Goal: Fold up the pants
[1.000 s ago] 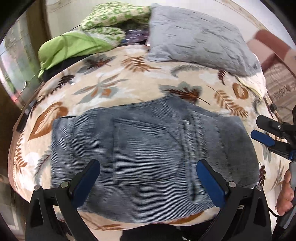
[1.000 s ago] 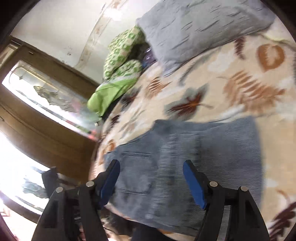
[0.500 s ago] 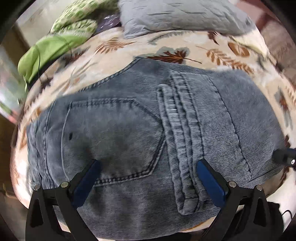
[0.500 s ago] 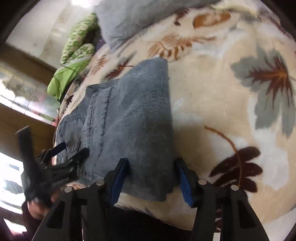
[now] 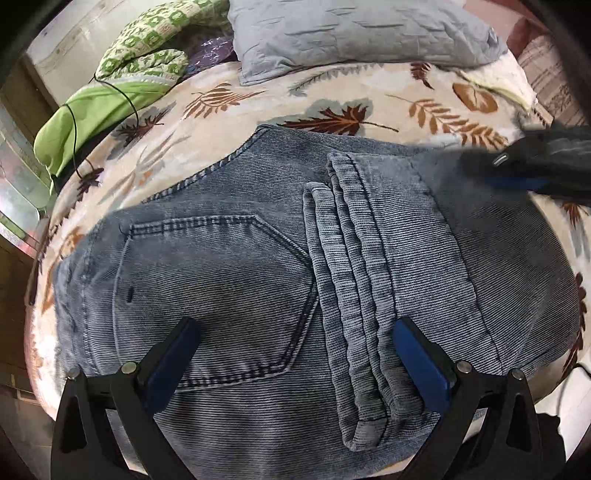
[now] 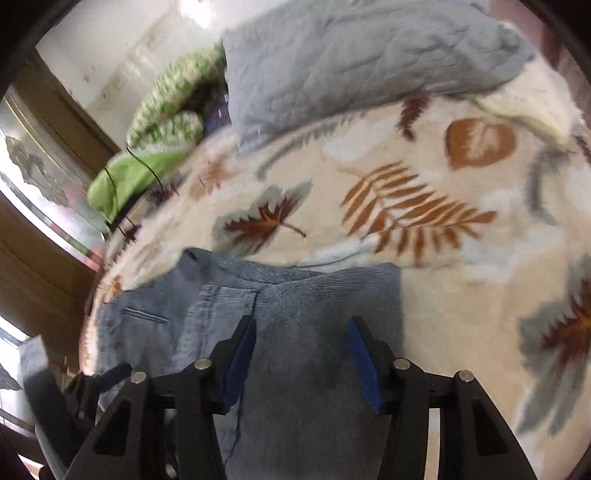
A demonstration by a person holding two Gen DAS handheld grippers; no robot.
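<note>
Folded blue-grey corduroy pants (image 5: 295,266) lie flat on a leaf-patterned blanket (image 5: 258,96), back pocket up, with a leg cuff folded over the middle. My left gripper (image 5: 295,354) is open, low over the near edge of the pants, holding nothing. My right gripper (image 6: 301,354) is open above the right part of the pants (image 6: 295,295). It shows blurred at the right in the left wrist view (image 5: 532,166), over the far right corner of the pants. The left gripper shows blurred at the lower left in the right wrist view (image 6: 107,373).
A grey pillow (image 5: 354,33) lies at the back of the bed. A green patterned quilt and a lime green cloth (image 5: 110,92) with a black cable lie at the back left. A wooden cabinet with glass (image 6: 44,192) stands left of the bed.
My left gripper came down close over the pants. My right gripper swung to the pants' right end, narrowed there, then rose and moved back over the pants, still open.
</note>
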